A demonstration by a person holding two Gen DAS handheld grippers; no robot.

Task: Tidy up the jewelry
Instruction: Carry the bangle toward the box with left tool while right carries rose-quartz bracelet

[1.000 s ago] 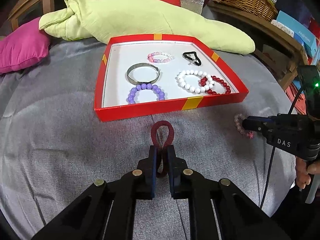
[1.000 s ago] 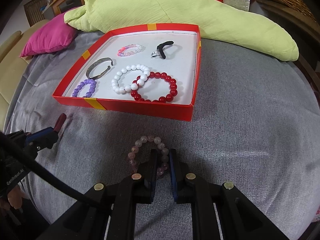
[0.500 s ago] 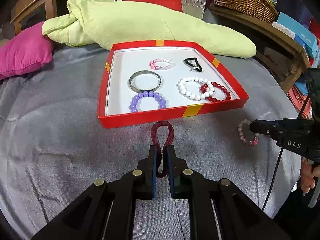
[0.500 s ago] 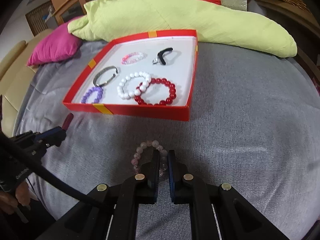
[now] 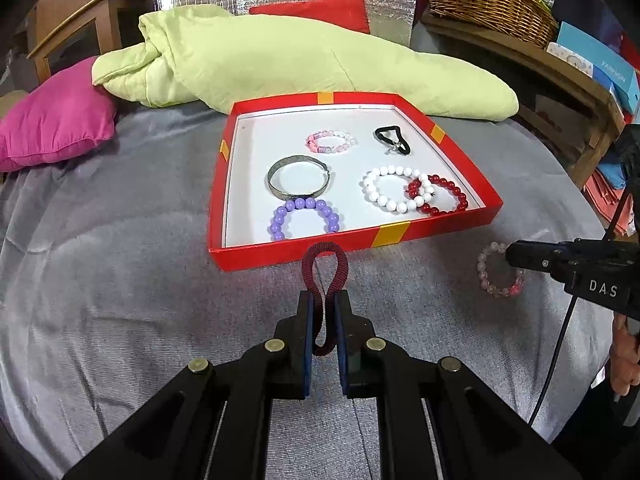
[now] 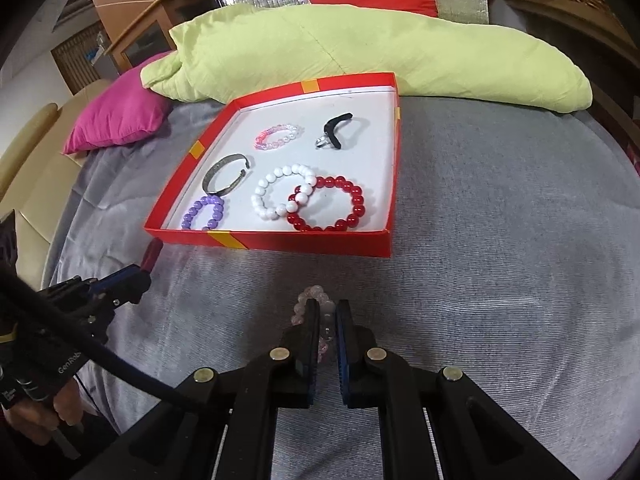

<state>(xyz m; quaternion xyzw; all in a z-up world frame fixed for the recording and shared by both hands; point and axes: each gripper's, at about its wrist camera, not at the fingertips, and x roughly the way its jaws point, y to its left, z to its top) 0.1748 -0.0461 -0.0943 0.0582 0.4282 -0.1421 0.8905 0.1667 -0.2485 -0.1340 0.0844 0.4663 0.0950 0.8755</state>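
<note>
A red box (image 5: 436, 231) with a white floor sits on the grey cover and holds several bracelets: purple beads (image 5: 305, 218), a silver bangle (image 5: 299, 176), white beads (image 5: 394, 193), red beads (image 5: 442, 196), pink beads (image 5: 330, 142) and a black band (image 5: 392, 140). My left gripper (image 5: 323, 300) is shut on a dark red coiled band (image 5: 325, 268), held just before the box's front wall. My right gripper (image 6: 327, 312) is shut on a pale pink bead bracelet (image 6: 316, 300), lifted off the cover; it also shows in the left wrist view (image 5: 498, 276).
A green quilt (image 5: 304, 60) lies behind the box, with a magenta cushion (image 5: 56, 120) at the left and a red cushion (image 5: 312, 12) behind. A wooden shelf with a wicker basket (image 5: 492, 0) stands at the right. The same box also shows in the right wrist view (image 6: 394, 152).
Both grippers have risen and pulled back a little from the box. The pink bead bracelet has come up off the cover in the right gripper. The left keeps its red band.
</note>
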